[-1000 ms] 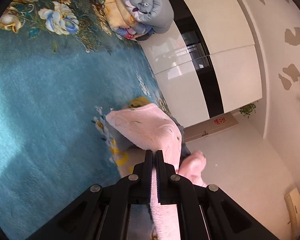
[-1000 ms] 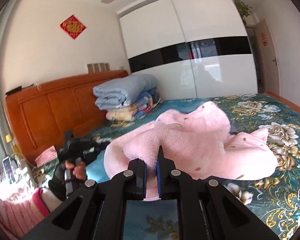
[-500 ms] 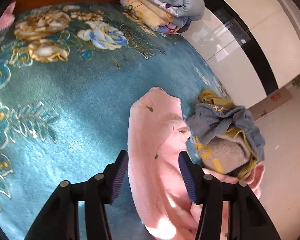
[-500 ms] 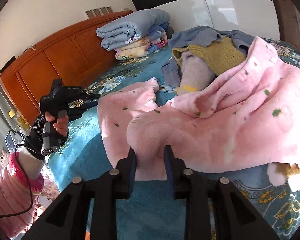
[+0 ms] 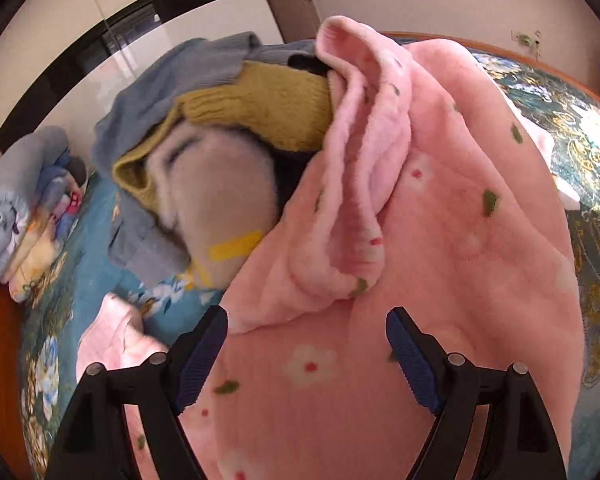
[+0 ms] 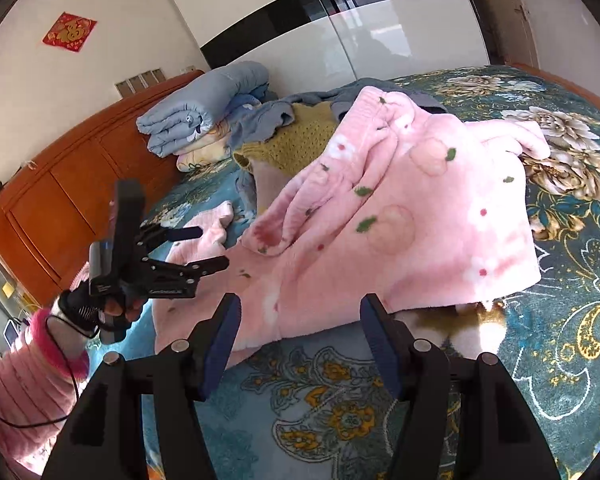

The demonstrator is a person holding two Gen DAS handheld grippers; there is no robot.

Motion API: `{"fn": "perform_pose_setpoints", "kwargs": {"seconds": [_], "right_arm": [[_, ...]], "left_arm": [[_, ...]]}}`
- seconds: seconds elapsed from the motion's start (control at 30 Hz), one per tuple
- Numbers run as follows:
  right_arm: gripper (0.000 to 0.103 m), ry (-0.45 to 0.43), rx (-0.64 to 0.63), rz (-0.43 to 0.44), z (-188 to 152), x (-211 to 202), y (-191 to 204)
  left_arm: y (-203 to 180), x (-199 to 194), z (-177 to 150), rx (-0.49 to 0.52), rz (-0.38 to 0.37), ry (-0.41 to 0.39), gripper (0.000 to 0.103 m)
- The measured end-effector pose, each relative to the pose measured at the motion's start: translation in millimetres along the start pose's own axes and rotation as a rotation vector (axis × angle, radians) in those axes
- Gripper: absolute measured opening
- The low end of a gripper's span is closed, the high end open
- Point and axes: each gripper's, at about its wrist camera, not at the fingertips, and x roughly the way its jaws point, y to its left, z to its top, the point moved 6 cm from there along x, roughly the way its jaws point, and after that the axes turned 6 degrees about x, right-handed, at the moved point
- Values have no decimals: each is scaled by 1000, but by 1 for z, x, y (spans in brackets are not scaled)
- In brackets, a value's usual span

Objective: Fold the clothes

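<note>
Both claws, left gripper (image 5: 306,344) and right gripper (image 6: 300,330), gape empty; better pinch the pink fleece garment (image 6: 400,216) at its near hem corners.

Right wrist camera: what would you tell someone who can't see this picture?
A pink fleece garment lies spread on a flowered bedspread, with the open right gripper at its near edge. The left gripper, also open, is at its left side.

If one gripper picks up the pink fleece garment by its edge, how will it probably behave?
The pink fleece garment would probably hang limp: it already lies in soft folds over the pile of clothes. It looks thick and fluffy, so likely light but bulky. The plush surface should grip well, though one pinch may gather several layers.
</note>
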Motion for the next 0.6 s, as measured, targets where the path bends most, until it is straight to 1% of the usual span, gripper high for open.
{"fn": "perform_pose_setpoints", "kwargs": {"seconds": [0.1, 0.2, 0.23, 0.27, 0.3, 0.33, 0.37, 0.43, 0.47, 0.57, 0.6], "right_arm": [[63, 8, 29, 1, -9, -3, -10], [63, 1, 58, 0, -13, -6, -20], [63, 1, 64, 0, -15, -7, -22], [63, 3, 69, 0, -17, -7, -23], [63, 9, 72, -1, -19, -7, -24], [63, 16, 75, -1, -22, -6, -25], [63, 27, 79, 0, -25, -5, -24], [63, 56, 86, 9, -31, 0, -20], [63, 76, 85, 20, -36, 4, -16], [63, 171, 28, 79, -56, 23, 17], [63, 207, 2, 99, -64, 31, 31]], "left_arm": [[-10, 26, 12, 98, 25, 16, 84], [-7, 46, 17, 112, 19, 46, 81], [-3, 46, 20, 80, -12, 40, 70], [2, 46, 22, 37, -38, 38, 61], [9, 45, 25, -14, -41, 34, 39], [18, 43, 28, -59, -21, 33, 25], [27, 40, 30, -99, -8, 27, 23], [48, 26, 36, -188, -1, -7, 19], [59, 18, 40, -241, 14, -30, 18], [107, -16, 45, -427, 55, -96, 17], [118, -28, 46, -440, 79, -112, 17]]}}
